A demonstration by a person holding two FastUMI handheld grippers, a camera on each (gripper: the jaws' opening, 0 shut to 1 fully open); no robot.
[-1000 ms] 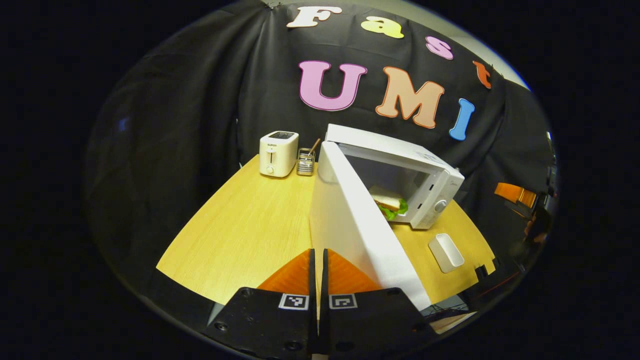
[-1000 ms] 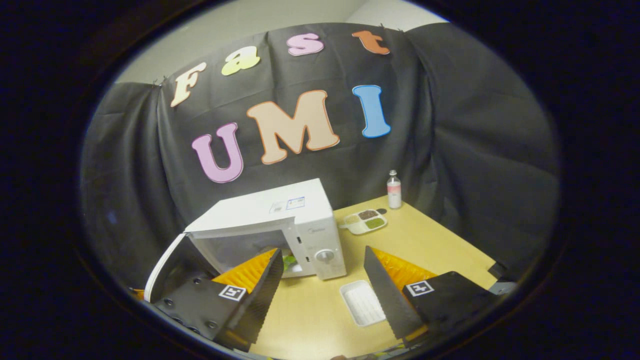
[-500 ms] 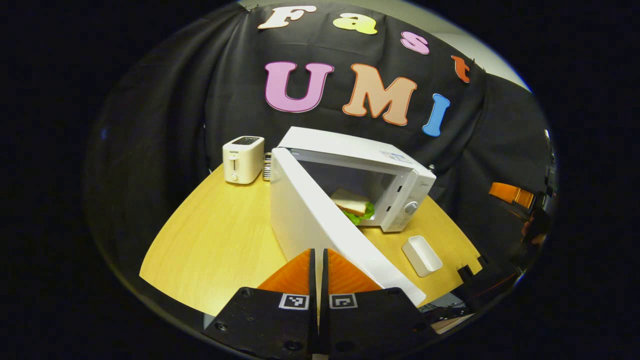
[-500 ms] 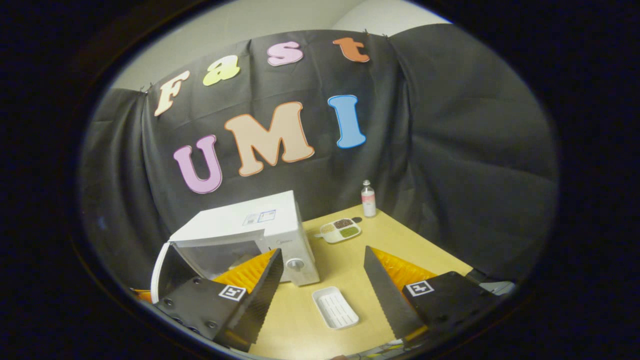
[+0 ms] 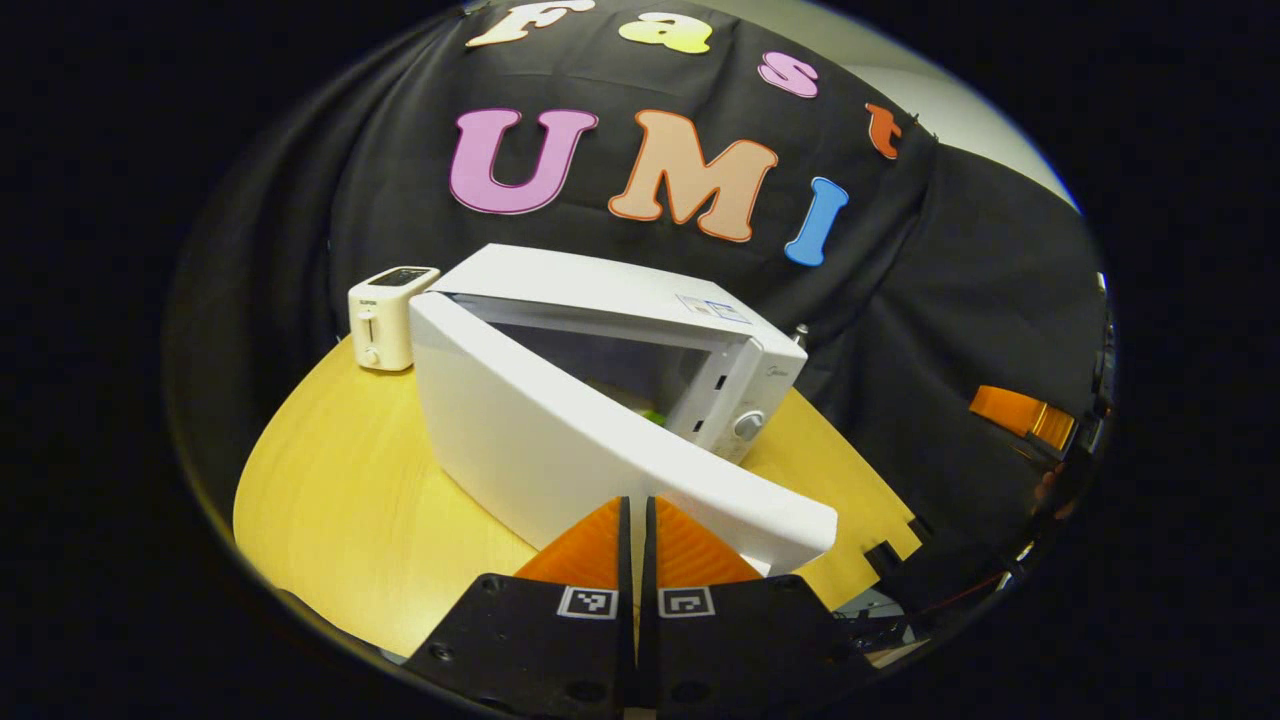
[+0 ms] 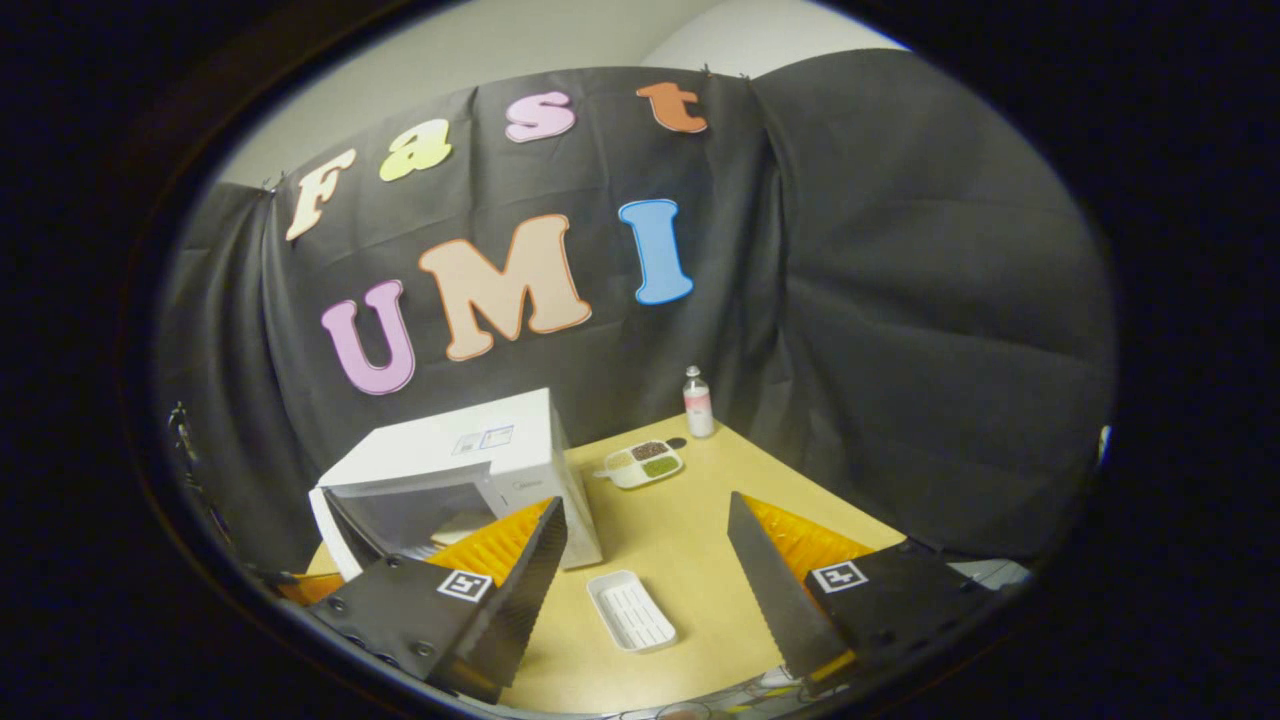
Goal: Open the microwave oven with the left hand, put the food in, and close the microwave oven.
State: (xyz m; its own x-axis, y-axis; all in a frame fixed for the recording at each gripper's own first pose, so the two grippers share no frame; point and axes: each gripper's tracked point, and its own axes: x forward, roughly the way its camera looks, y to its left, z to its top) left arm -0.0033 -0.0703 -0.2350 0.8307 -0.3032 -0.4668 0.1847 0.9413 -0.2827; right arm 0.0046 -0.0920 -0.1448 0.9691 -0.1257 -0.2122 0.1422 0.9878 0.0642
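Fingers of the left gripper (image 5: 635, 520) are pressed together with nothing between them, their tips just in front of the outer face of the microwave door (image 5: 560, 440); whether they touch the door cannot be determined. Fingers of the right gripper (image 6: 645, 570) stand wide apart and hold nothing, positioned in front of the microwave (image 6: 470, 460) and above the table (image 6: 700, 520).

Task status, judged from the current layout:
1. Door opening: done. The door stands partly open, angled across the front of the microwave cavity.
2. Food loading: judged done. A small green patch of the food (image 5: 652, 416) is visible inside the cavity, past the door's top edge. The white tray (image 6: 630, 610) in front of the microwave is empty.
3. Door closing: not complete. A clear gap is present between the door's free edge and the control panel side of the microwave.

Visibility limits:
- Most of the food is hidden behind the door; its exact position in the cavity cannot be confirmed.
- The toaster (image 5: 385, 315) stands beyond the microwave's hinge side.
- The divided dish (image 6: 640, 462) and bottle (image 6: 697, 402) stand behind the microwave; their contents are too small to identify
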